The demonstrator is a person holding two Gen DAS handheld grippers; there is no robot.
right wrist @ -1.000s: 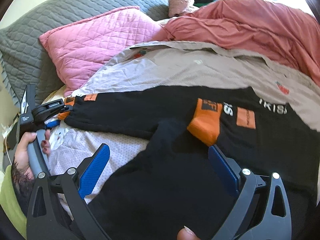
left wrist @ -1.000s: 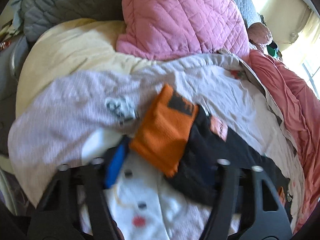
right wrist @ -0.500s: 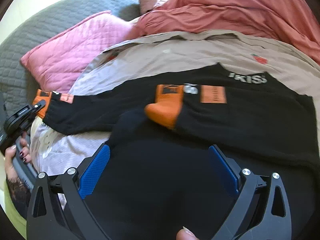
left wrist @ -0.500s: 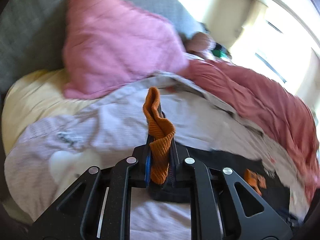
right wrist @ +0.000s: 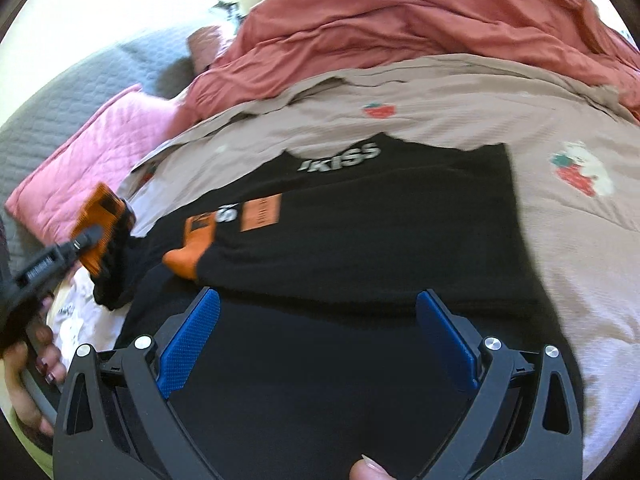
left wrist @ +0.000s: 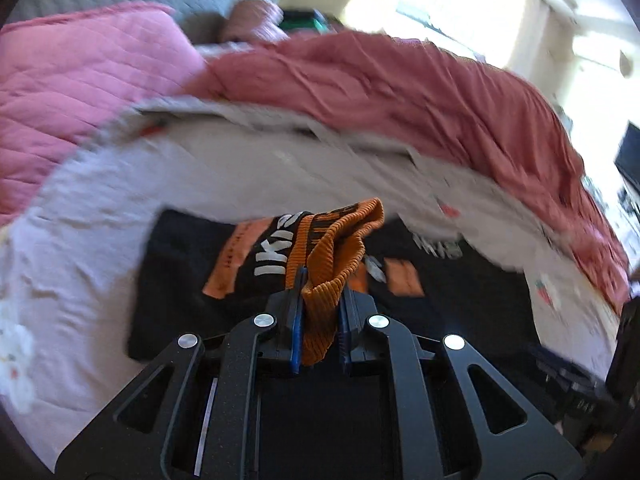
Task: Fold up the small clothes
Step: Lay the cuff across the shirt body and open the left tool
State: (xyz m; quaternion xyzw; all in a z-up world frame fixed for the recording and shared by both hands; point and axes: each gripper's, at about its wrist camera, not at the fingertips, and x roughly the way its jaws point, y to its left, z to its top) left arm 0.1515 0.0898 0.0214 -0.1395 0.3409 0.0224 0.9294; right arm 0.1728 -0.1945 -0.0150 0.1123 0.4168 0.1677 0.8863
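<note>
A black sweatshirt (right wrist: 360,248) with orange cuffs, orange patches and white lettering lies spread on the bed; it also shows in the left wrist view (left wrist: 460,292). My left gripper (left wrist: 320,300) is shut on one orange cuff (left wrist: 336,248) and holds that sleeve lifted over the garment's left side; the right wrist view shows it at the left (right wrist: 94,236) with the cuff (right wrist: 100,220). The other orange cuff (right wrist: 188,252) lies folded onto the chest. My right gripper (right wrist: 316,332) is open and empty just above the sweatshirt's near part.
A pale sheet with strawberry prints (right wrist: 560,208) covers the bed. A rumpled red-pink blanket (right wrist: 420,12) lies behind, a pink quilted pillow (right wrist: 80,160) and a grey quilted one (right wrist: 60,92) at the left. A bright window (left wrist: 500,12) is beyond.
My left gripper closed on the orange cuff, lifted it and swung right over the sweatshirt. My right gripper, still open, shifted right along the garment.
</note>
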